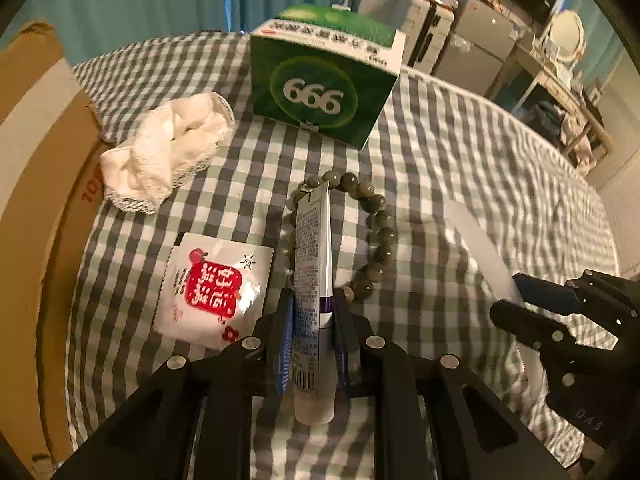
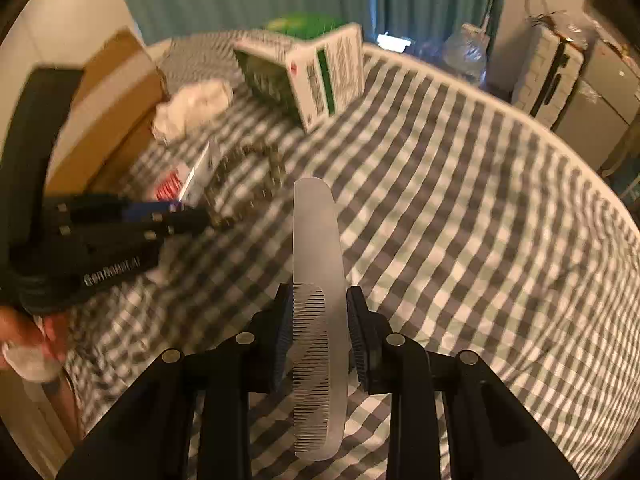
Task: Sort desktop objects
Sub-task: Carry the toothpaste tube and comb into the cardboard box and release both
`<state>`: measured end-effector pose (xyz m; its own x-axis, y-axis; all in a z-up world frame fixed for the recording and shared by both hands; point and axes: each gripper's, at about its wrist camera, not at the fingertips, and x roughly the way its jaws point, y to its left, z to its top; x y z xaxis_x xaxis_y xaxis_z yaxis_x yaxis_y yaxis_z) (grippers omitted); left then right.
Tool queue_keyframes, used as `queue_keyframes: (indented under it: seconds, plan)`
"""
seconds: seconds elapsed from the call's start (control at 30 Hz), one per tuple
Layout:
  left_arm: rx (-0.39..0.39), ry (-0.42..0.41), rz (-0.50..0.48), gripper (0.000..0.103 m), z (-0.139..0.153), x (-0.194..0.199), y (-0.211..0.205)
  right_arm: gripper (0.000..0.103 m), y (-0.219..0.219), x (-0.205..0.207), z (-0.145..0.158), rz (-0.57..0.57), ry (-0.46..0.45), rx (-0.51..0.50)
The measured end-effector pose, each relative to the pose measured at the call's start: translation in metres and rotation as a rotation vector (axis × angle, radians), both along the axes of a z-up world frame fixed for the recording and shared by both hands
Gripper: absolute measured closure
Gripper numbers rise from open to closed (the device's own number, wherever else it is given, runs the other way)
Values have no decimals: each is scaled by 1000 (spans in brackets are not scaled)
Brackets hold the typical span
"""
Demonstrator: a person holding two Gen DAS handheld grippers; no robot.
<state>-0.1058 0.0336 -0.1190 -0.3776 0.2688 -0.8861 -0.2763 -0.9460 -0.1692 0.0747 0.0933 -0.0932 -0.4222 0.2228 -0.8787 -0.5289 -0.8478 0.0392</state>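
Observation:
My left gripper [image 1: 314,300] is shut on a white tube [image 1: 312,248] with a purple band and a barcode, held lengthwise above the checked cloth [image 1: 460,168]. Under the tube's far end lies a ring of grey-green beads [image 1: 380,236]. My right gripper [image 2: 320,300] is shut on a translucent white comb [image 2: 318,240], its teeth facing left and its far end pointing away. From the right wrist, the left gripper [image 2: 200,214] shows blurred at the left with the tube [image 2: 200,176]. From the left wrist, the right gripper [image 1: 510,296] and the comb [image 1: 476,240] sit at the right.
A red-and-white sachet [image 1: 212,288] lies left of the tube. A crumpled white towel [image 1: 168,152] and a green 999 box [image 1: 324,84] sit farther back. A cardboard box [image 1: 40,160] borders the left side. Furniture stands beyond the bed's far right edge [image 1: 520,120]. A hand [image 2: 24,340] shows low left.

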Motion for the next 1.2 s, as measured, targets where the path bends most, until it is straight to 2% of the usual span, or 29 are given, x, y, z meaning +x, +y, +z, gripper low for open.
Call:
queue_keyframes:
  seconds: [0.13, 0.23, 0.3, 0.4, 0.67, 0.8, 0.97, 1.13, 1.2]
  plan:
    - [23, 32, 2, 85, 17, 5, -8, 76, -5, 10, 23, -45, 67, 2]
    - [25, 48, 7, 85, 27, 7, -9, 76, -17, 12, 34, -34, 64, 34]
    - [23, 69, 6, 85, 35, 21, -25, 76, -23, 11, 40, -29, 57, 45]
    - [22, 107, 12, 85, 53, 17, -20, 76, -36, 15, 55, -24, 64, 81]
    - [102, 168, 94, 85, 98, 17, -57, 76, -66, 17, 89, 1, 99, 121]
    - [168, 204, 136, 85, 119, 18, -79, 76, -81, 11, 116, 2, 161, 119]
    - [210, 255, 189, 85, 140, 21, -108, 76, -107, -15, 150, 34, 250, 89]
    - [283, 238, 218, 85, 150, 19, -145, 76, -143, -66, 177, 120, 296, 114]
    - [282, 256, 237, 85, 153, 19, -157, 76, -156, -88, 183, 151, 311, 118]
